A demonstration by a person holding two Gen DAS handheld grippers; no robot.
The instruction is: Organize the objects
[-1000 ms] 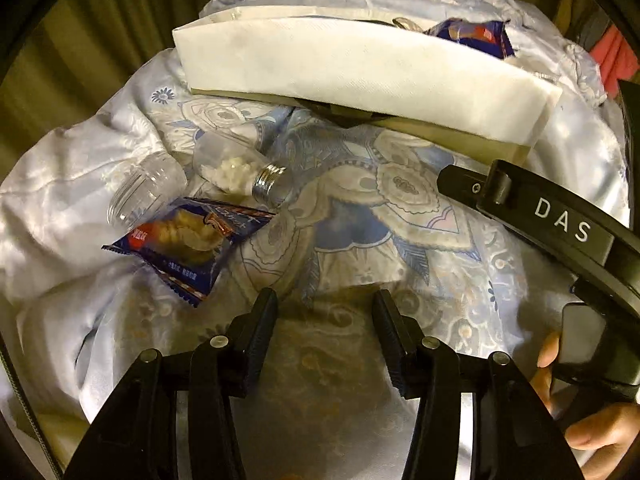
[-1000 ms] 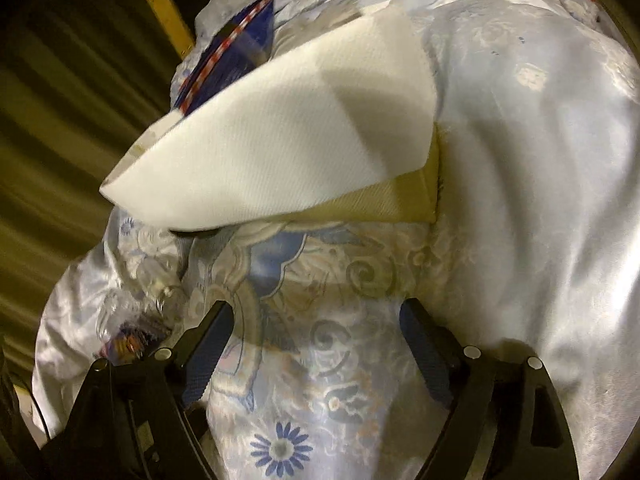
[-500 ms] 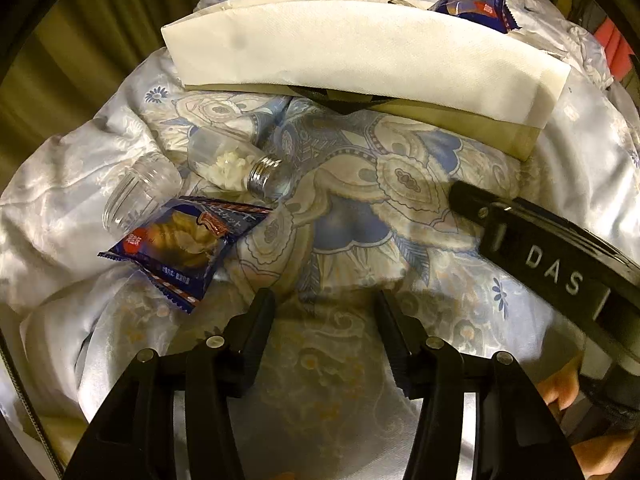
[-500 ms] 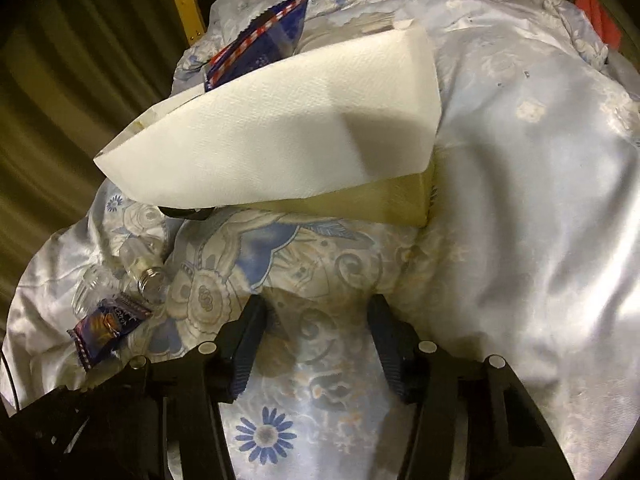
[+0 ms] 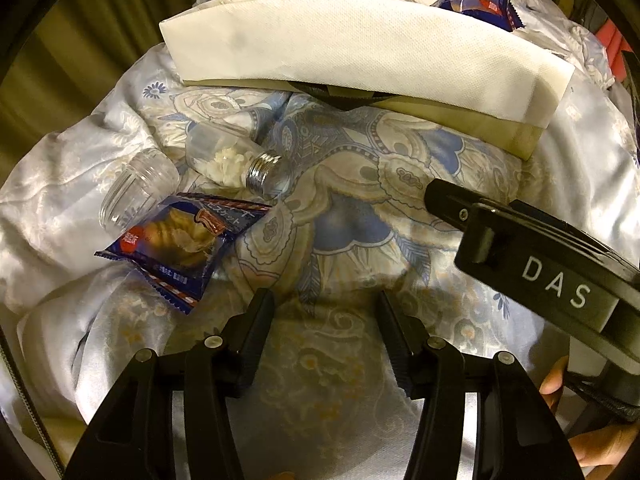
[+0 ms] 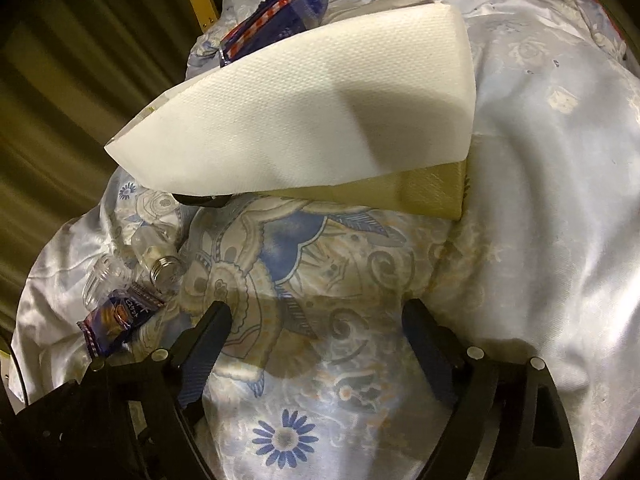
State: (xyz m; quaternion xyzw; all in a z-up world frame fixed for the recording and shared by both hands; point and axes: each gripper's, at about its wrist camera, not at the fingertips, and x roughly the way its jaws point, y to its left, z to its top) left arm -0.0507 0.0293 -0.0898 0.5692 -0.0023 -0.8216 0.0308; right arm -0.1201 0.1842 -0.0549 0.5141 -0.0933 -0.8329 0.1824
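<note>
Judged progress: early. One snack packet (image 5: 478, 6) already sits in the paper-lined box (image 5: 516, 136) at 12 o'clock; three items remain loose on the bedspread (image 5: 352, 216). From the left tool (image 5: 324, 312), jaws spread and empty, the second snack packet (image 5: 180, 248) lies near at 10 o'clock, the empty clear jar (image 5: 136, 188) just beyond it, the capped bottle (image 5: 236, 162) at 11 o'clock. The right tool (image 6: 316, 328), also spread and empty, has these items at 9 o'clock and the box at 12.
</note>
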